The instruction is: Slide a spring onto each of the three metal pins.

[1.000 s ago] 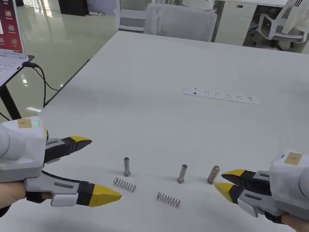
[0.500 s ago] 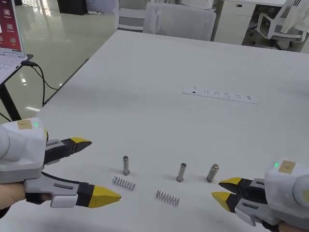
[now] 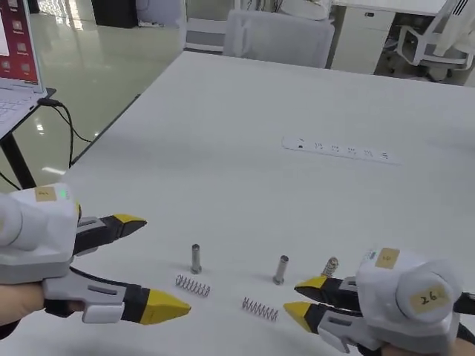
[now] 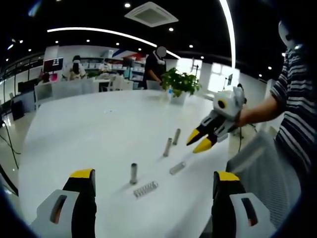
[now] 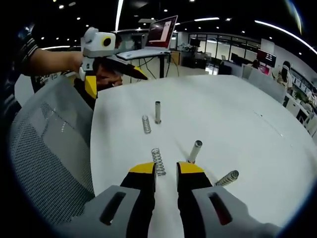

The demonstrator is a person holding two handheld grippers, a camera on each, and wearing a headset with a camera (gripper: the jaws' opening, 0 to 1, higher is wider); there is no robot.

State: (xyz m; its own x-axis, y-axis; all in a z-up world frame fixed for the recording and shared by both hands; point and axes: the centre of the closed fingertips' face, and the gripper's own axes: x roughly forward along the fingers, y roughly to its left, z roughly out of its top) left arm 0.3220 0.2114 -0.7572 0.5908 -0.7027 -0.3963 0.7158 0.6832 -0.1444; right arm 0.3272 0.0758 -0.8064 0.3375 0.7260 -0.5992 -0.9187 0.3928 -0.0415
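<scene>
Right gripper hangs low over the table, its jaws drawn narrow with a slim gap and nothing between them. Just ahead of the claw a loose spring lies flat on the table. A little beyond it, off to one side, stands the bare middle pin. Close beside the claw's body is the pin that already wears a spring. Farther off, toward the other hand, a second loose spring lies just beside the last bare pin. Left gripper hovers there, jaws spread wide and empty.

From where I stand, the step in hand looks like picking up the near spring. To do it well, I would open the jaws a touch and set them either side of the coil near one end. I would close only lightly, so the coil is neither crushed nor flicked away. With most of the spring left free beyond the jaws, its open end should line up more easily over the middle pin's top and slide straight down without toppling the pin.
</scene>
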